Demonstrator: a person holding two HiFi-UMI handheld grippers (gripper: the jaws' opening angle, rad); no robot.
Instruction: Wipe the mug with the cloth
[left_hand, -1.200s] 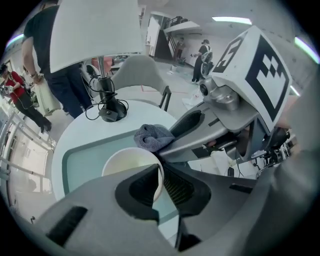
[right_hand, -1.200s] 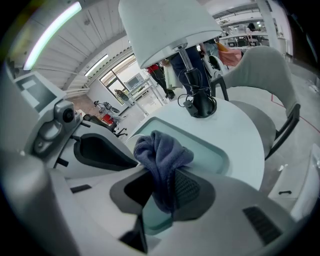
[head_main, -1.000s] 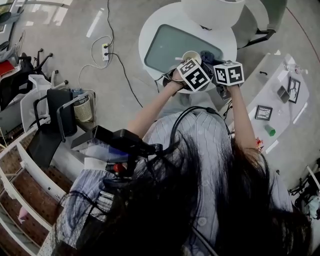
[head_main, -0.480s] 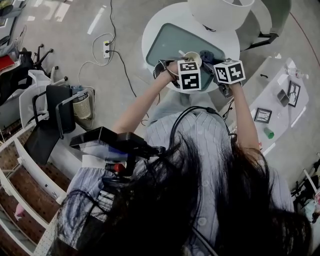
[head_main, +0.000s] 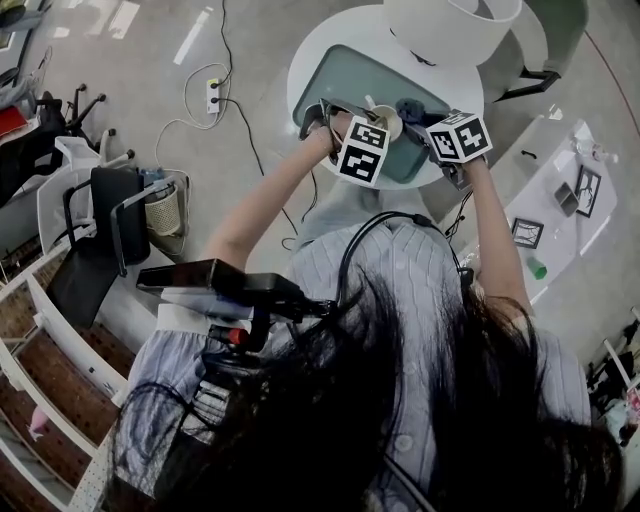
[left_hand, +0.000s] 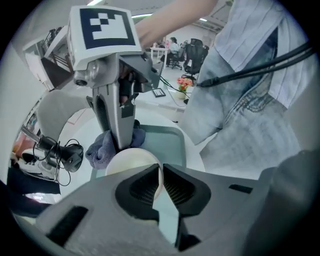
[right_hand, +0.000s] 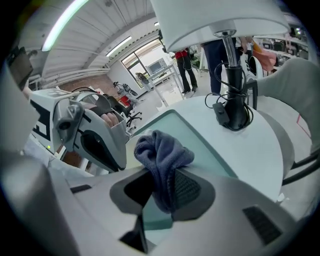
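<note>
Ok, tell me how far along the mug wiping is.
Done: both grasps. The left gripper is shut on the rim of the mug; the right gripper is shut on the cloth. In hand: cloth held right beside the mug over the green tray. Left: the wiping itself; I can't tell whether cloth and mug touch.

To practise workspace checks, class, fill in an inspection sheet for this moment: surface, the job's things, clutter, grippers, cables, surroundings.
Surface: round white table bearing a green tray.
Job's things: cream mug and blue cloth, close together over the tray.
Clutter: table lamp standing on the table beside the tray.
Grippers: left gripper shut on the mug's wall; right gripper shut on the cloth.
Cables: a lead hangs round the lamp's pole; power strip with leads on the floor.
Surroundings: office chair and wastebasket on the floor.
</note>
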